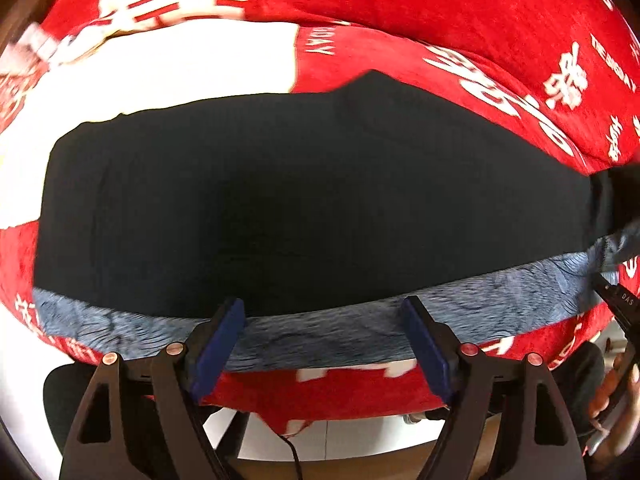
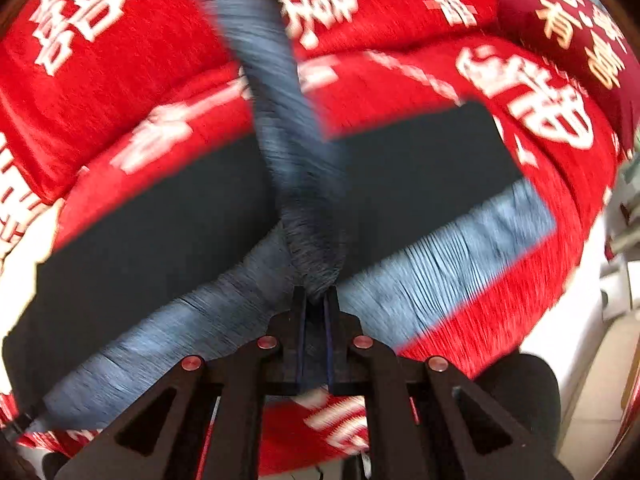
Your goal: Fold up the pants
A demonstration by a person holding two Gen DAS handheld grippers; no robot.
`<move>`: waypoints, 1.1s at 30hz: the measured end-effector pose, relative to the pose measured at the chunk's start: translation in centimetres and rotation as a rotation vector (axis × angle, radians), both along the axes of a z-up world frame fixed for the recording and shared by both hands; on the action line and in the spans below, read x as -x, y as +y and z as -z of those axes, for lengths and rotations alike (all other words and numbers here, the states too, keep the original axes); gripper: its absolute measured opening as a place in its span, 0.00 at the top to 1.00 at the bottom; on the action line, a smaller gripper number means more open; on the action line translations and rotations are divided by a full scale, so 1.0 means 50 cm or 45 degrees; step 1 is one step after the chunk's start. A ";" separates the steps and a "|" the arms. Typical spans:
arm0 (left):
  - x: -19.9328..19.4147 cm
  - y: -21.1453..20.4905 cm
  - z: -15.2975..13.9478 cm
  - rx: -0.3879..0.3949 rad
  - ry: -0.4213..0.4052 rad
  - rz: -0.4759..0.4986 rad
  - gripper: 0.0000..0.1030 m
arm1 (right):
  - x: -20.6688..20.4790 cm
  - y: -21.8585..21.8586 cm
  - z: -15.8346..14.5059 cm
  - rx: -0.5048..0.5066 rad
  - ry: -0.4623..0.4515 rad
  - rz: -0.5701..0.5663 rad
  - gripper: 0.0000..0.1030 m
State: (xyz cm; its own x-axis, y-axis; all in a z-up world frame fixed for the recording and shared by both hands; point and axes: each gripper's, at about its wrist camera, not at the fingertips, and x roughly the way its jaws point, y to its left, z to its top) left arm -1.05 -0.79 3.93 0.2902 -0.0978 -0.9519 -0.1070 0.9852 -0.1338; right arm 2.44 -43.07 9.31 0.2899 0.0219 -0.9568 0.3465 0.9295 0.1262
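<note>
**Lifting the hem for the next fold**

Red bedding with white lettering covers everything beneath me, and the dark pants lie flat across it, their fuzzy blue-grey lining showing as a band along the near edge.

My right gripper is clenched on a bunch of that blue-grey lining, and the cloth rises from it in a twisted strip. My left gripper is released, its blue pads standing wide apart just above the lining band with nothing pinched between them. At the far right of the left view I can see my other tool and the hand holding it.

To do this well, I judge that my left side should take the same edge further along before I carry anything over, so the cloth travels level instead of roping up as it does now. A single pinch could drag the pants askew.

No boxes, baskets or other containers are in sight.
</note>
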 end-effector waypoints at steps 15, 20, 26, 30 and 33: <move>0.006 -0.026 0.007 -0.044 0.059 -0.037 0.21 | -0.003 -0.318 -0.046 -0.132 -0.175 0.042 0.29; 0.000 -0.064 0.011 -0.074 0.067 -0.012 0.21 | -0.031 -0.351 -0.012 -0.265 -0.193 0.011 0.30; -0.010 -0.101 -0.003 -0.092 0.056 0.026 0.21 | -0.095 -0.363 0.024 -0.235 -0.150 -0.016 0.39; -0.049 -0.149 -0.011 -0.059 0.043 0.079 0.21 | -0.129 -0.352 0.038 -0.256 -0.146 -0.040 0.40; -0.087 -0.182 0.013 -0.021 0.081 0.096 0.17 | -0.147 -0.370 0.053 -0.276 -0.193 0.033 0.40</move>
